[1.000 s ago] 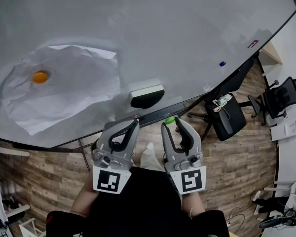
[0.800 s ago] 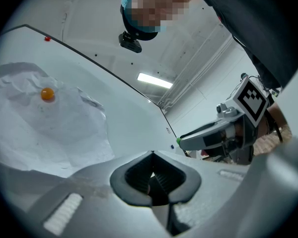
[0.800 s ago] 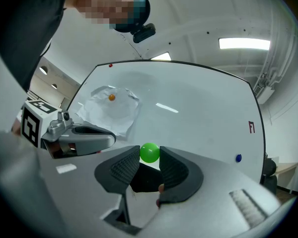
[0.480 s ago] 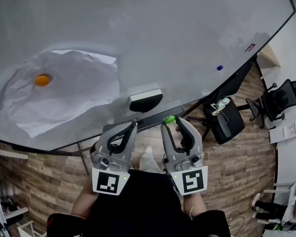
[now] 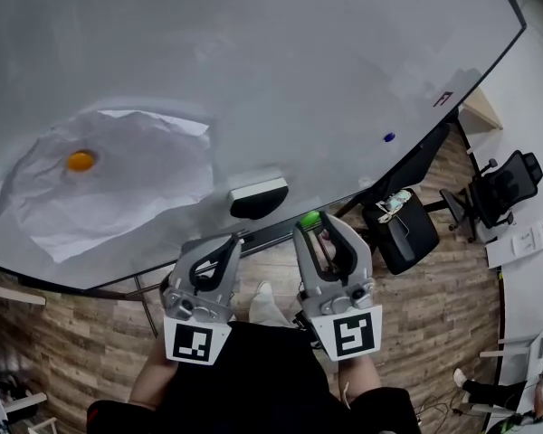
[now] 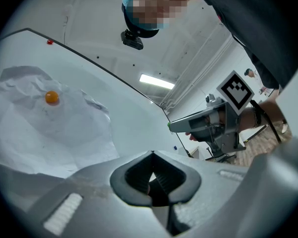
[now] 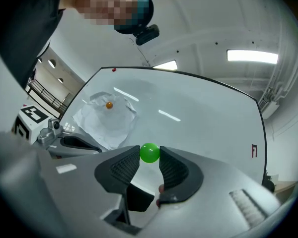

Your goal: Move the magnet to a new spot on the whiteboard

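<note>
Magnet (image 7: 149, 152) (the green ball) is pinched between the jaw tips of the right tool (image 5: 319, 229) and looks clear of the whiteboard (image 5: 281, 70), which lies straight ahead of those tips. Left tool (image 5: 224, 244), jaws together and empty, waits alongside.

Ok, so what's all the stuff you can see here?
whiteboard: one, white, fills the top.
paper: one, white, crumpled, on the board's left.
orange magnet: one, on the paper.
blue magnet: one, on the board's right.
eraser: one, black and white, low on the board.
chairs: two, black, on the floor at right.
floor: brown wood, below the board.
green magnet: one, in the right tool.
left tool: grey, shut, empty.
right tool: grey, gripping the green magnet.
</note>
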A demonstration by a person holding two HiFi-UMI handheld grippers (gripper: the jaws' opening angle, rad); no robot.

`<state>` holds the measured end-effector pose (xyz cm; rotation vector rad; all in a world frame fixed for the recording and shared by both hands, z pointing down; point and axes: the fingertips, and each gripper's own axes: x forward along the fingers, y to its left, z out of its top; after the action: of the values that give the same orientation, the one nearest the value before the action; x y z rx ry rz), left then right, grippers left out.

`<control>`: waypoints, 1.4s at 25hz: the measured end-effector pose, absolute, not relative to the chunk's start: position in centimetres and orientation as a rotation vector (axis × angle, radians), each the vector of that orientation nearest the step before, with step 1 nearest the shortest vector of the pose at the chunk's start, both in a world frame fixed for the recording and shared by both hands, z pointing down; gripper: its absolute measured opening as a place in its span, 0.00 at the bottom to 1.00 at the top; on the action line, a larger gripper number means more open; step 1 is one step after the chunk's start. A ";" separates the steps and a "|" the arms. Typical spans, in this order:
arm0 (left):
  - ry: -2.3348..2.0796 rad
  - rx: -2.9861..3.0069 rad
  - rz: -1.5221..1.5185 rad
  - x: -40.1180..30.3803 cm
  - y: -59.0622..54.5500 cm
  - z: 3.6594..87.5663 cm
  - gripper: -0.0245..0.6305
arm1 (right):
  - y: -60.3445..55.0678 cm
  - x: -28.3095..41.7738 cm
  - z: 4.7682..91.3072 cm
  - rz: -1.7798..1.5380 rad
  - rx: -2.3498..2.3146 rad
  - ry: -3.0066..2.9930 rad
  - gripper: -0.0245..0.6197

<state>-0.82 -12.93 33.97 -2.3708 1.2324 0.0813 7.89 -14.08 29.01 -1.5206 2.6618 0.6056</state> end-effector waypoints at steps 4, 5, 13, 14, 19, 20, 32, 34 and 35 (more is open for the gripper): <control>1.231 -2.368 0.077 -1.0 -12.9 34.0 0.03 | -14.4 8.0 27.6 0.659 -1.516 2.650 0.24; 1.233 -2.367 0.078 -1.0 -12.9 34.0 0.03 | -14.5 8.1 27.2 0.672 -1.518 2.647 0.24; 1.243 -2.362 0.083 -1.4 -13.0 33.9 0.03 | -15.5 8.2 24.5 0.734 -1.507 2.620 0.24; 1.243 -2.362 0.082 -1.4 -13.0 33.9 0.03 | -15.7 8.3 24.3 0.742 -1.509 2.616 0.24; 1.248 -2.360 0.081 -1.7 -13.2 33.8 0.03 | -16.6 8.3 22.9 0.771 -1.510 2.598 0.24; 1.251 -2.358 0.083 -1.8 -13.3 33.8 0.03 | -16.8 8.3 22.7 0.774 -1.508 2.595 0.24; 1.261 -2.344 0.099 -2.2 -14.8 33.2 0.03 | -19.3 7.4 20.5 0.841 -1.483 2.588 0.24; 1.260 -2.347 0.099 -2.2 -14.9 33.2 0.03 | -19.8 7.4 20.4 0.839 -1.483 2.584 0.24; 1.260 -2.348 0.101 -2.2 -14.9 33.2 0.03 | -20.0 7.3 20.2 0.839 -1.481 2.580 0.24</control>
<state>-2.17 -14.94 33.19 -2.3480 1.2596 0.1011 7.32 -19.96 20.23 -1.4809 2.5797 0.8390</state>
